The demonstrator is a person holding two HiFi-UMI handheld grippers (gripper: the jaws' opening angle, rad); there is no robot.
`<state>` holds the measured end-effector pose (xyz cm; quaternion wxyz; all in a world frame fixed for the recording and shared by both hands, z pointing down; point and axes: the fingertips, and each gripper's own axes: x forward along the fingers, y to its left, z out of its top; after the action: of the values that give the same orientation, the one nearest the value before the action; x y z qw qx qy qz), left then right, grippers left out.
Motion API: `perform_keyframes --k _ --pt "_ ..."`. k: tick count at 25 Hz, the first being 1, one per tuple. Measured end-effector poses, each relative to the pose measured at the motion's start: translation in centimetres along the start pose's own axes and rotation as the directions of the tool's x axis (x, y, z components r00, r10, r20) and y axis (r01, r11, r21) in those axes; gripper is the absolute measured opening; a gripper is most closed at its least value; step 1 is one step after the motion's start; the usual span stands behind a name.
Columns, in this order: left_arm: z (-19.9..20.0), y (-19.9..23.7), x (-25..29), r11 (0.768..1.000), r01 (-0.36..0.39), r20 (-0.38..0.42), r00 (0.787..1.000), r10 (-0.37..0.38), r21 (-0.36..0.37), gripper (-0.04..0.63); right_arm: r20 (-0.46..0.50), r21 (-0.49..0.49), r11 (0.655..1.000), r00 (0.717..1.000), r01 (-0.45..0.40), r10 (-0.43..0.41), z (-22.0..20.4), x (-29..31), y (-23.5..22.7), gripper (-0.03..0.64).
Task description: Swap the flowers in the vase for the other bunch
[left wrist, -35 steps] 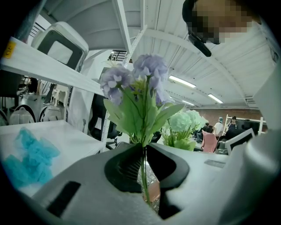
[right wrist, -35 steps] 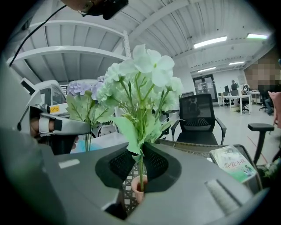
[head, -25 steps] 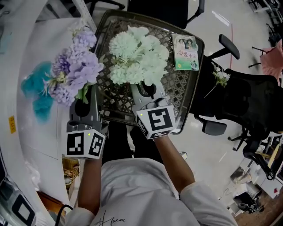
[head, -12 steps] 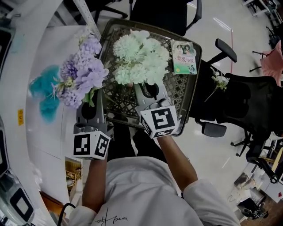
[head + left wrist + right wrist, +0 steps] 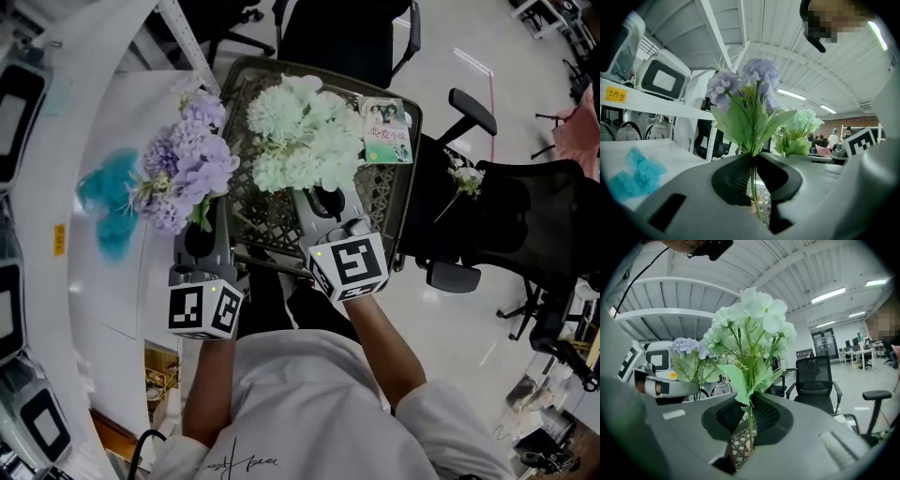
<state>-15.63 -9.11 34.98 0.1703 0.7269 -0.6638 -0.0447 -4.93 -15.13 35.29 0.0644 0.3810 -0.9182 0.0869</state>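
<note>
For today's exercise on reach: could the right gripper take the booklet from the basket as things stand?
Probably not: the right gripper is shut on the white flowers; the booklet itself lies uncovered.

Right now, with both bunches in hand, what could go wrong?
1. The left gripper pinches the purple bunch by its thin stems alone, and the right gripper holds the white bunch the same way. The big heads could tip or slip in the jaws.
2. The heads sit close side by side, so leaves may snag when they cross.
3. Both grippers are full, leaving none free to steady anything.
</note>
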Motion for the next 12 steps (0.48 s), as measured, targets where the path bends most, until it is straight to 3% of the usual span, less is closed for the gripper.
perform_keyframes --k 12 --pt "-0.4 0.1 -0.3 1.000 0.005 0.015 1.000 -0.005 0.009 0.035 0.012 0.004 1.000 1.000 -0.017 0.017 0.2 -1.2 0.8 0.049"
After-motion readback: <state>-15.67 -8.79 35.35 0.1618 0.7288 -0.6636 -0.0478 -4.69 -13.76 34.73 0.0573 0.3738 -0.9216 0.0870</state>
